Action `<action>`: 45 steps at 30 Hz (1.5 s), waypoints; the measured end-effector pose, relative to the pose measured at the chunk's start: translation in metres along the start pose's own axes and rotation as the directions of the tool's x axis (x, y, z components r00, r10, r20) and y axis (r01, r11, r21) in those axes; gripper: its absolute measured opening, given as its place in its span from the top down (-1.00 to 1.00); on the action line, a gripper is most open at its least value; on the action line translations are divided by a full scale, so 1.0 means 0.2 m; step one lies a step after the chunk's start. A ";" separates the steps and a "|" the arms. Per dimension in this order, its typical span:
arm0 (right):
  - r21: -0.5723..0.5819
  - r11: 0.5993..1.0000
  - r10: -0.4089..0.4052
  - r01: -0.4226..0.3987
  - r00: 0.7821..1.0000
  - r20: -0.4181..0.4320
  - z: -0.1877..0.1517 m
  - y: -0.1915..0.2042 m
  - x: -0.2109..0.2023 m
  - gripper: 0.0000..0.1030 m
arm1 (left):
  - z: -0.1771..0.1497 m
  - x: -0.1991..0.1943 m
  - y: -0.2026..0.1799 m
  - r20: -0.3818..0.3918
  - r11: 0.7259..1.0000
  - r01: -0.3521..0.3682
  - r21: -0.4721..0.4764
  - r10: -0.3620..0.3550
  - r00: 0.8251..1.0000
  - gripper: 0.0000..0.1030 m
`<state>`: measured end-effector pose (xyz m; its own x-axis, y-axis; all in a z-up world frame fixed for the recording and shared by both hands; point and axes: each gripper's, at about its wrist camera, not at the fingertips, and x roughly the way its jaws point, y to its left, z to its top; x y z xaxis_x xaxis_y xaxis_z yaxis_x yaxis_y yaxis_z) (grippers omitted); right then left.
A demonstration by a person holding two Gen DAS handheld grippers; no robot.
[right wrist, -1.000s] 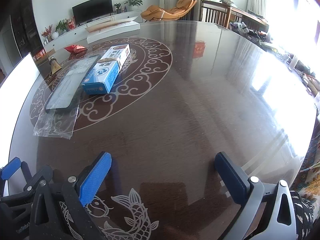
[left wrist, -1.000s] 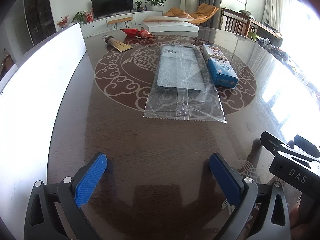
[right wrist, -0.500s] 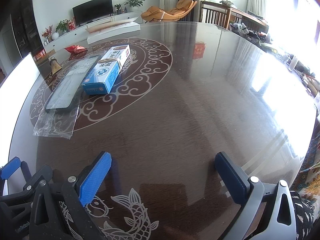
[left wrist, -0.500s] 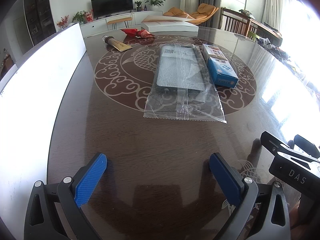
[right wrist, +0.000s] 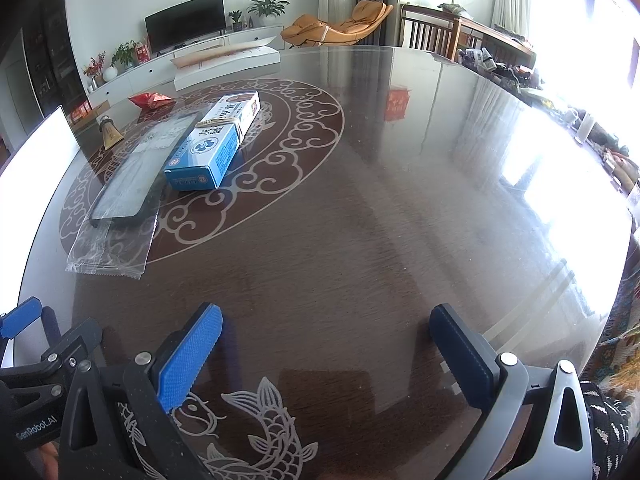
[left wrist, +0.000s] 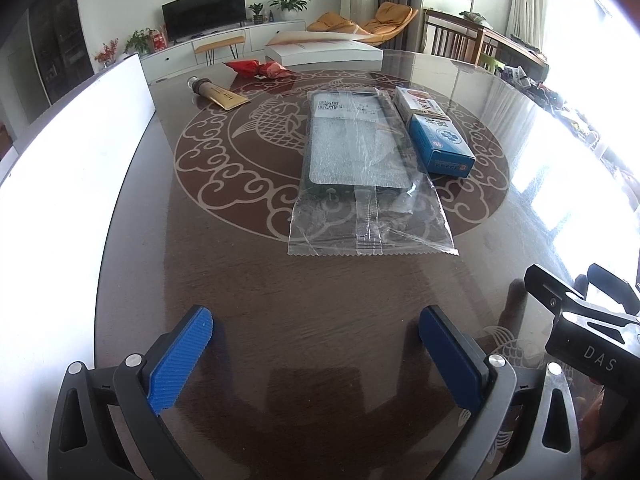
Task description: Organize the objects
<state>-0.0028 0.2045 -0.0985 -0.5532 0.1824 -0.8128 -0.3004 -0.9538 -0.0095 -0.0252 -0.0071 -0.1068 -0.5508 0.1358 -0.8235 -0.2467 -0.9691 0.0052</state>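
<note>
A dark flat item sealed in a clear plastic bag (left wrist: 356,152) (right wrist: 132,180) lies on the round table's patterned centre. Touching its right side is a blue and white box (left wrist: 434,136) (right wrist: 216,144). Farther back lie a tan tube with a dark cap (left wrist: 218,94) (right wrist: 110,132) and a red wrapper (left wrist: 258,69) (right wrist: 150,100). My left gripper (left wrist: 316,344) is open and empty near the front edge, well short of the bag. My right gripper (right wrist: 326,344) is also open and empty, to the right of the left one.
The dark glass-topped table (right wrist: 400,200) has a fish ornament near my right gripper. A white board (left wrist: 72,152) stands along the table's left side. A flat white box (left wrist: 324,50) sits at the far edge. Chairs and a cluttered bench stand beyond on the right.
</note>
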 end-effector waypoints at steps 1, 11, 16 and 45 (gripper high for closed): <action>0.001 1.000 -0.001 0.001 1.000 0.001 0.00 0.00 0.00 -1.00 | 0.00 0.00 0.00 0.000 1.000 0.000 0.000 0.000 1.000 -1.00; 0.002 1.000 -0.002 0.002 1.000 0.004 0.00 0.00 0.00 -1.00 | 0.00 0.00 0.00 0.000 1.000 0.000 0.000 0.000 1.000 -1.00; 0.002 1.000 -0.002 0.002 1.000 0.004 0.00 0.00 0.00 -1.00 | 0.00 0.00 0.00 0.000 1.000 -0.001 0.000 0.001 1.000 -1.00; 0.001 1.000 -0.001 0.001 1.000 0.005 0.00 0.00 0.01 -1.00 | 0.01 0.00 0.00 -0.007 1.000 0.012 0.017 -0.012 1.000 -1.00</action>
<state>-0.0030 0.2036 -0.0999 -0.5572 0.1844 -0.8097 -0.3017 -0.9534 -0.0096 -0.0271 -0.0073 -0.1058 -0.5420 0.1461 -0.8276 -0.2670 -0.9637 0.0047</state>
